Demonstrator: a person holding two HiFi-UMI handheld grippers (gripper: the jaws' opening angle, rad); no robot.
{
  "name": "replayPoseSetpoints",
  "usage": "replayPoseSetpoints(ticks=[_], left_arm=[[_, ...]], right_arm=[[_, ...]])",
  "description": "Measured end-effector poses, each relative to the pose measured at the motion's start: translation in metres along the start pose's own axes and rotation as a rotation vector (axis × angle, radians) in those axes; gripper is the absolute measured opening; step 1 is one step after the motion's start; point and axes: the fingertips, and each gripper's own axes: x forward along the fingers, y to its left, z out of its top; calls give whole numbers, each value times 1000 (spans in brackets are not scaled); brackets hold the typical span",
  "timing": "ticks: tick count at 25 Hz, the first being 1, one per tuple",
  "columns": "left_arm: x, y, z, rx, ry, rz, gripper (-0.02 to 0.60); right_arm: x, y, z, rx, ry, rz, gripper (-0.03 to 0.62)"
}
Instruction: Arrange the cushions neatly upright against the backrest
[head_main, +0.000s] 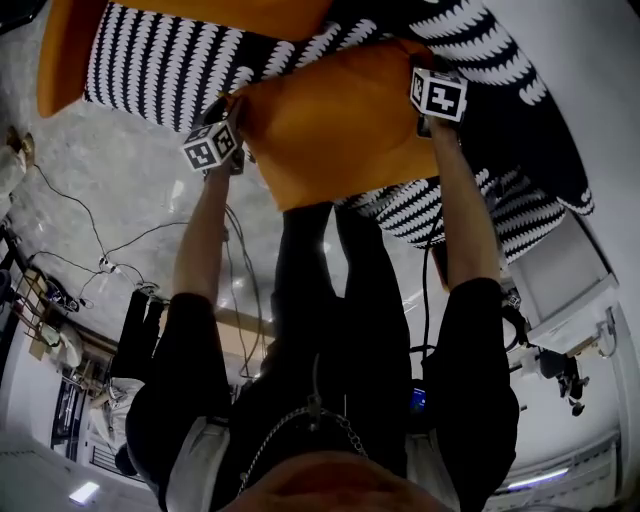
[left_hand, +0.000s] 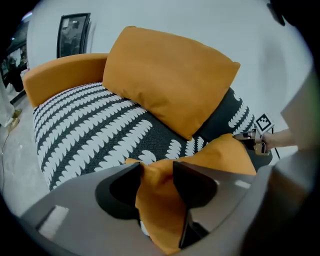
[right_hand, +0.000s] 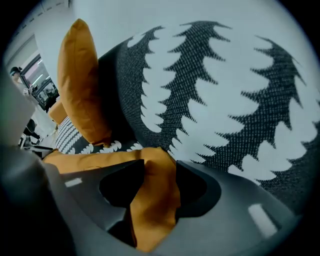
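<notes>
Letting go, by the look of it: left gripper (left_hand: 157, 172) and right gripper (right_hand: 160, 175) sit with jaws slack, a corner of the orange cushion (head_main: 335, 120) loose between each, backrest (right_hand: 225, 90) just ahead, so next they need to back out cleanly without toppling it.

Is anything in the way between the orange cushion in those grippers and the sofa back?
Nothing visible. The orange fabric cushion sits with a corner in the left gripper and one in the right gripper; the black-and-white patterned backrest just behind it is bare. The second orange cushion stands further along.
</notes>
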Motion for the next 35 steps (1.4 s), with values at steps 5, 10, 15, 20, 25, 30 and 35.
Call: replayPoseSetpoints(ticks=[5,10,15,20,25,30,35], left_arm=[[0,-24,-7,-43,29,-74,134],[-10,-15,-9,24,3,-31,37],[-42,-42,-6,76,-48,7,28],[-76,-65,-2,76,-90,24,25],[-113,-103,9,141,-124,-18,25],[-127,-149,21,246,-141,-60,24],[-131,-200,38,352,-150,-138,23]], right_arm=[[1,-9,-14,19,60,53,148],[-4,6,-18,-8,53,72,71],[-44,-3,-28,-60,-10,78,33],[-93,-11,-41,-46,-94,92,25],[-160,-30,-68,18,-160,73,21],[-212,-57,-111,77,-207,40,17],[-249,-85,-160,211,-228,-15,17]])
